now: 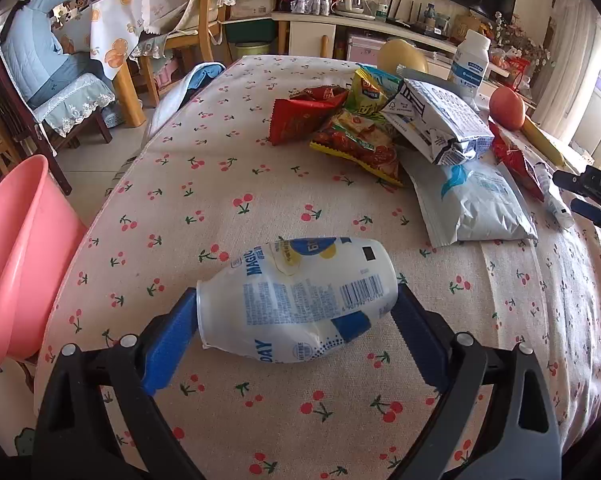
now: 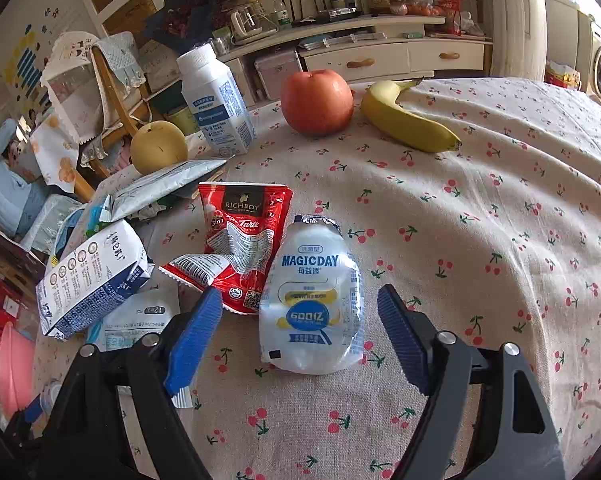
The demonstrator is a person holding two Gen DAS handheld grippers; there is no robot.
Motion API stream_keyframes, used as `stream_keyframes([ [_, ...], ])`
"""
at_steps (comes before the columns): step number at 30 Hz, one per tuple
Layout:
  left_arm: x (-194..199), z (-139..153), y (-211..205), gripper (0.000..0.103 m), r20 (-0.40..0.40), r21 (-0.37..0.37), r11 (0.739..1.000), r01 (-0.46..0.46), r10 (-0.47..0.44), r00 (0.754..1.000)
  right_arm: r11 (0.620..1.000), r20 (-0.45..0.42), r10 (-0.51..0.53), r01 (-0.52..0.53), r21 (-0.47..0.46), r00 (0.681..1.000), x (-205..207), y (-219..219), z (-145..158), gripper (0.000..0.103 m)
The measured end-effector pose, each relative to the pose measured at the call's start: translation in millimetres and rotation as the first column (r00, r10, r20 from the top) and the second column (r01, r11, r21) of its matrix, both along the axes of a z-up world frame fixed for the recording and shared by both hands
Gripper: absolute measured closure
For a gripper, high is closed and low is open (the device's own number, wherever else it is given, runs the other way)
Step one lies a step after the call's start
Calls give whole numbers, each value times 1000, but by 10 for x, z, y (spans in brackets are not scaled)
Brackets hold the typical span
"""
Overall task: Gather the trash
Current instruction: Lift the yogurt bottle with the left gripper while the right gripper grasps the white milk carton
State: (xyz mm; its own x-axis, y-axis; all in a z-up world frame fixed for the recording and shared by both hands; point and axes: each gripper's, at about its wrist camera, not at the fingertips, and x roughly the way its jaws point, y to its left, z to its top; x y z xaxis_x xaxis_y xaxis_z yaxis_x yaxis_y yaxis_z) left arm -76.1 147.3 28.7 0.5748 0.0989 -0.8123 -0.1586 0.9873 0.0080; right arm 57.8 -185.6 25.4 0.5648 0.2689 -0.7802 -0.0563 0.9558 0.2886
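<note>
My left gripper (image 1: pixel 296 316) is shut on a crushed white MAGICDAY bottle (image 1: pixel 300 304), held sideways just above the cherry tablecloth (image 1: pixel 204 208). A pink bin (image 1: pixel 16 264) stands off the table's left edge. My right gripper (image 2: pixel 300 320) is open around a second flattened MAGICDAY bottle (image 2: pixel 312 300), which lies on the cloth between its blue fingers (image 2: pixel 196 332). A red RICHBOY sachet (image 2: pixel 244 240) lies just left of that bottle. Snack wrappers (image 1: pixel 348 132) and crushed milk cartons (image 1: pixel 440 120) are piled at the table's far side.
An apple (image 2: pixel 316 102), a banana (image 2: pixel 408 120), a pear (image 2: pixel 158 146) and an upright white bottle (image 2: pixel 214 104) stand at the back of the table. A white pouch (image 1: pixel 472 204) lies flat. A person (image 1: pixel 36 52) sits at another table, far left.
</note>
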Motion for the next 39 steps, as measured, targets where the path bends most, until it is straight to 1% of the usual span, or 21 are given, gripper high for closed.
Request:
stream_keyframes([
  [2,31,-4,-17,9,0,-4,1000,13,-13,1000,1000,-5,12,-12,-25,1000,34,57,-13,24],
  [6,79,-3,-57,9,-5,-16,999,40,-40,999,999,-35,22,-24,-38,999,81,110,-90,24],
  [8,99,-1,-73,9,-8,-25,998,52,-52,999,998,-37,25,-27,-51,999,86,130,-105,28],
  [10,112,6,-79,9,-9,-40,997,61,-61,998,997,-33,20,-23,-75,999,98,154,-106,40],
  [12,109,29,-80,9,-4,-52,996,70,-70,998,997,-36,15,-18,-82,999,93,140,-116,42],
  [14,89,64,-73,9,10,-45,997,69,-69,998,996,-44,12,-15,-83,999,96,133,-111,42],
  [15,73,78,-59,9,17,-46,997,66,-66,998,996,-49,15,-19,-83,999,89,141,-108,41],
  [17,55,113,-25,9,25,-59,996,61,-60,998,996,-53,23,-28,-85,998,55,162,-104,33],
  [18,44,130,-8,9,29,-63,996,58,-57,998,995,-50,18,-23,-97,999,35,187,-78,22],
  [19,34,151,4,9,36,-62,997,55,-53,998,995,-42,17,-22,-99,999,11,211,-46,16],
  [20,30,181,23,9,44,-58,997,51,-49,998,996,-30,22,-25,-90,999,-33,238,-3,15],
  [22,14,235,52,9,61,-58,997,44,-41,997,998,1,44,-44,-45,999,-150,303,104,14],
  [25,-5,309,127,9,82,-73,997,30,-24,996,993,55,101,-104,61,993,-370,459,269,14],
  [27,-16,363,173,9,99,-71,997,17,-10,995,972,67,145,-155,176,987,-467,588,326,14],
  [28,-28,382,191,9,107,-64,998,11,-4,994,955,62,163,-173,240,985,-487,664,333,14],
  [30,-37,436,231,9,120,-60,998,2,5,993,924,32,178,-178,339,983,-460,828,343,14],
  [32,-56,490,271,9,137,-58,998,-6,14,990,883,-14,171,-147,445,985,-394,941,331,14],
  [34,-86,544,315,9,157,-45,999,-14,21,987,852,-79,128,-69,519,989,-308,994,314,13],
  [36,-101,589,356,9,173,-38,999,-20,26,985,846,-147,72,17,532,987,-175,1052,290,13],
  [38,-123,624,399,9,184,-42,999,-24,31,982,853,-181,16,81,516,983,-27,1098,293,13],
  [39,-133,639,417,9,191,-44,999,-24,32,981,858,-186,0,95,504,983,34,1136,308,13],
])
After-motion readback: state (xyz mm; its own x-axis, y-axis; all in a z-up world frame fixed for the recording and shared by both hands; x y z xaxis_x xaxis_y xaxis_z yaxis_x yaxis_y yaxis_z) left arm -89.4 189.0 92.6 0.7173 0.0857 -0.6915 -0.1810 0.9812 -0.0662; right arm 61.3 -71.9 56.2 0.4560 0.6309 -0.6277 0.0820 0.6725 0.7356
